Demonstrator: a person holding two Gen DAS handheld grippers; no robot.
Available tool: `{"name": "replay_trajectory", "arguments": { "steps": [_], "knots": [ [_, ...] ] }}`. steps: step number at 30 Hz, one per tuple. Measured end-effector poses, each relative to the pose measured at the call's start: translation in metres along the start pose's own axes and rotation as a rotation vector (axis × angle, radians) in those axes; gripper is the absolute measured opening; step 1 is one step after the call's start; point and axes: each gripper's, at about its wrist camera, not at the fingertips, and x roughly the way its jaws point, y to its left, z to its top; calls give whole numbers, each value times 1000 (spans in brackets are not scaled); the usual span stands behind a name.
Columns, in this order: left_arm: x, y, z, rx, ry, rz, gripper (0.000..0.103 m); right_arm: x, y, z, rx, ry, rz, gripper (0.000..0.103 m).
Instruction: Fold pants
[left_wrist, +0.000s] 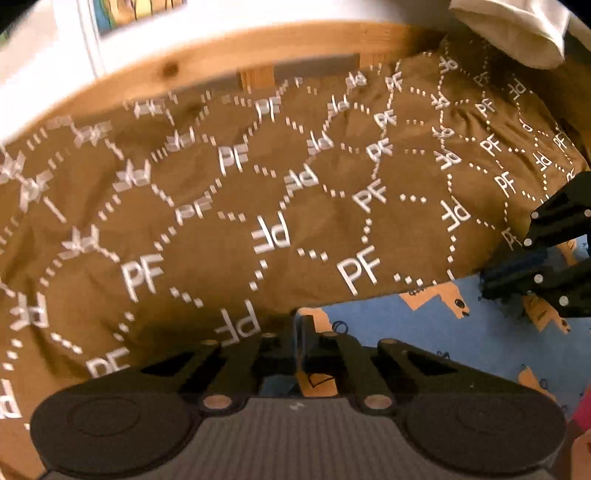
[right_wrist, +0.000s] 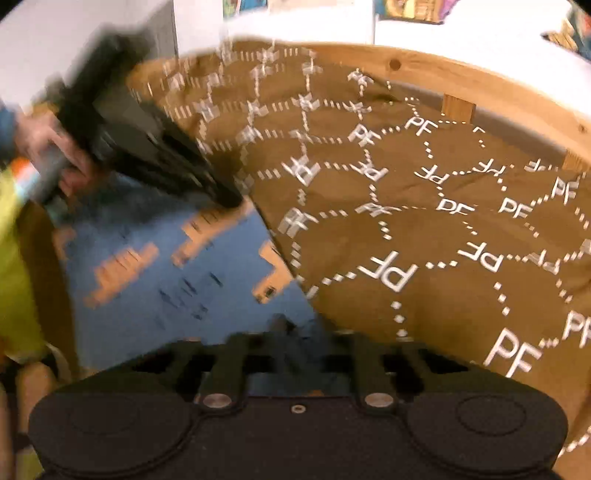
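Observation:
The pants (left_wrist: 424, 332) are blue cloth printed with orange animal shapes, lying flat on a brown bedcover. My left gripper (left_wrist: 300, 328) sits at the bottom of the left wrist view, jaws together on the pants' upper edge where it meets the cover. In the blurred right wrist view that gripper (right_wrist: 234, 201) pinches the far corner of the pants (right_wrist: 166, 266). My right gripper (right_wrist: 286, 326) has its fingers drawn together over the blue cloth at the near edge. The left wrist view shows it (left_wrist: 485, 288) at the right, biting the same edge.
A brown bedcover (left_wrist: 221, 221) with white "PF" lettering covers the bed (right_wrist: 424, 221). A wooden bed frame (left_wrist: 184, 70) curves behind it, with a white wall beyond. A white pillow (left_wrist: 517, 29) lies at the top right. A hand (right_wrist: 40, 144) holds the left gripper.

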Motion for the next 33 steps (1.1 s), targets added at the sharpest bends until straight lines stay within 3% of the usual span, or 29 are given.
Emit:
{"name": "replay_trajectory", "arguments": {
  "steps": [2, 5, 8, 11, 13, 15, 17, 19, 20, 21, 22, 24, 26, 29, 31, 33],
  "knots": [
    [-5, -5, -3, 3, -36, 52, 1, -3, 0, -1, 3, -23, -27, 0],
    [10, -18, -7, 41, -6, 113, 1, 0, -4, -6, 26, -50, -103, 1],
    [13, -30, -6, 47, -12, 160, 2, -8, -6, -14, 42, -82, -149, 11],
    [-1, -36, -8, 45, -58, 221, 20, -43, 8, -31, 40, -130, -175, 19],
    [-6, -40, -10, 37, -67, 255, 21, -55, 13, -49, 86, -80, -161, 38],
    [1, -44, -12, 22, -13, 299, 25, -49, 12, -68, 121, -12, -183, 50],
    [-1, -47, -12, -31, -4, 320, 25, -49, 8, -84, 182, -16, -206, 50],
    [-20, -53, -10, -110, -84, 250, 27, -69, 6, -93, 289, -77, -211, 61],
    [-33, -60, -10, -137, -142, 176, 47, -84, 9, -100, 335, -120, -224, 78],
    [-44, -70, -8, -141, -189, 100, 79, -101, 15, -110, 380, -165, -242, 89],
    [-52, -82, -5, -128, -224, 48, 89, -119, 22, -122, 425, -211, -263, 91],
    [-65, -118, 4, -52, -306, -63, 92, -150, 36, -147, 492, -271, -319, 91],
    [-64, -159, 19, 43, -310, -185, 90, -174, 46, -171, 597, -313, -381, 91],
    [-49, -220, 40, 142, -279, -338, 89, -206, 40, -203, 817, -373, -380, 84],
    [-30, -259, 50, 213, -232, -388, 89, -218, 33, -214, 918, -402, -367, 75],
    [-8, -288, 55, 285, -180, -380, 88, -224, 28, -219, 953, -419, -367, 73]
  ]
}}
